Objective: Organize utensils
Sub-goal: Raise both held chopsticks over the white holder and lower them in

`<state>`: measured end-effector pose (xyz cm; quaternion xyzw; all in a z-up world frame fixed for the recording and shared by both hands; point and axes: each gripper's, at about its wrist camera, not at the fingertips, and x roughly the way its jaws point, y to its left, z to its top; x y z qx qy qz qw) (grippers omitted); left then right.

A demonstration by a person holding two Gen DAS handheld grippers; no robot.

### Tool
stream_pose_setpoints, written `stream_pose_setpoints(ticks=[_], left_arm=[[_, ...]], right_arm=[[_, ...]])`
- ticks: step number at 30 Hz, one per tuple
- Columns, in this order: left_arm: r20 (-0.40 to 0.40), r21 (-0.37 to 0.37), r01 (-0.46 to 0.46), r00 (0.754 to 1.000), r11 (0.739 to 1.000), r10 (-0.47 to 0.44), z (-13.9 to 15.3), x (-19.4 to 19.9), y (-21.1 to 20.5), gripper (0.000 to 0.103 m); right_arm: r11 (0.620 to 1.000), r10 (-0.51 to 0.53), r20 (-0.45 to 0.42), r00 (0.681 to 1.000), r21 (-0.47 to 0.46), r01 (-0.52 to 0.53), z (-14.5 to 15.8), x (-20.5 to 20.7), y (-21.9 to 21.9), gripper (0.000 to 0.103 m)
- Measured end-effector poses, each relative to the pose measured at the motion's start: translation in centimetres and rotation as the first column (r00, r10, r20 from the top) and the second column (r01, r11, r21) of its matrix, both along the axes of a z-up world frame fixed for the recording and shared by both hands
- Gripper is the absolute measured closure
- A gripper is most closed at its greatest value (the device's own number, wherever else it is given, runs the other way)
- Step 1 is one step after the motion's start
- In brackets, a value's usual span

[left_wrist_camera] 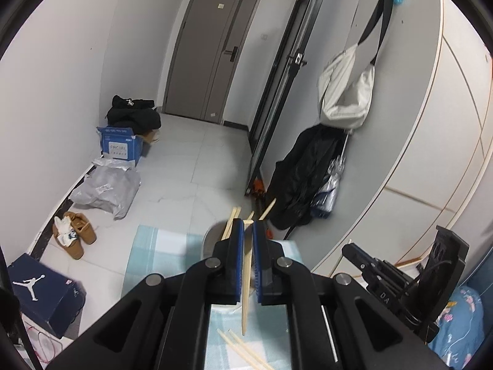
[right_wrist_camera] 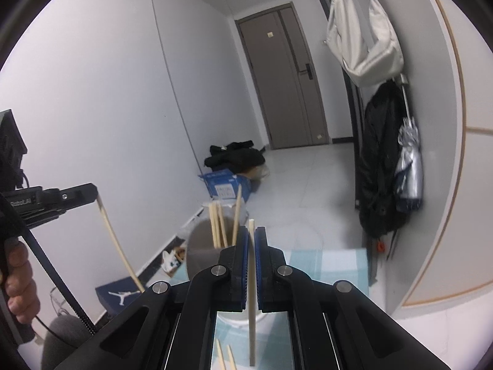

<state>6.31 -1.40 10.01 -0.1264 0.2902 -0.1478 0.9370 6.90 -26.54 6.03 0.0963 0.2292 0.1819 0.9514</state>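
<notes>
Two loose chopsticks (left_wrist_camera: 243,353) lie on the checked cloth (left_wrist_camera: 144,256) at 6 o'clock. My left claw (left_wrist_camera: 248,231) pinches one chopstick (left_wrist_camera: 245,289) upright, my right claw (right_wrist_camera: 251,240) another (right_wrist_camera: 252,293). Four more (right_wrist_camera: 222,225) stand in the cup (right_wrist_camera: 200,249) at 12 o'clock.

A light blue and white checked cloth (left_wrist_camera: 160,246) covers the supporting surface. On it, toward the far side, stands a grey cylindrical holder (right_wrist_camera: 201,252) with chopsticks. At the near edge, two loose chopsticks (left_wrist_camera: 243,351) lie flat on the cloth.
</notes>
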Motion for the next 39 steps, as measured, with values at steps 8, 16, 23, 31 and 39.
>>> stream_pose_setpoints(ticks=[8, 16, 23, 31, 39], left_arm=[[0.046, -0.085, -0.002, 0.999, 0.996, 0.006, 2.1, 2.8, 0.7, 0.1], [0.053, -0.113, -0.028, 0.998, 0.993, 0.034, 1.8, 6.1, 1.5, 0.101], [0.04, -0.125, -0.071, 0.996, 0.99, 0.076, 1.0, 8.0, 3.1, 0.101], [0.013, -0.102, -0.095, 0.995, 0.99, 0.097, -0.7, 9.7, 3.2, 0.1], [0.028, -0.042, -0.068, 0.997, 0.997, 0.07, -1.4, 9.4, 2.4, 0.1]], right_arm=[[0.999, 0.028, 0.066, 0.997, -0.038, -0.025, 5.6, 2.5, 1.1, 0.1], [0.999, 0.032, 0.102, 0.994, -0.006, -0.031, 8.2, 6.3, 1.8, 0.099], [0.998, 0.05, 0.14, 0.989, 0.027, -0.055, 9.4, 9.6, 3.7, 0.099], [0.994, 0.093, 0.152, 0.984, 0.045, -0.101, 7.6, 12.0, 6.4, 0.099], [0.992, 0.119, 0.099, 0.988, 0.032, -0.123, 3.7, 13.4, 7.8, 0.099]])
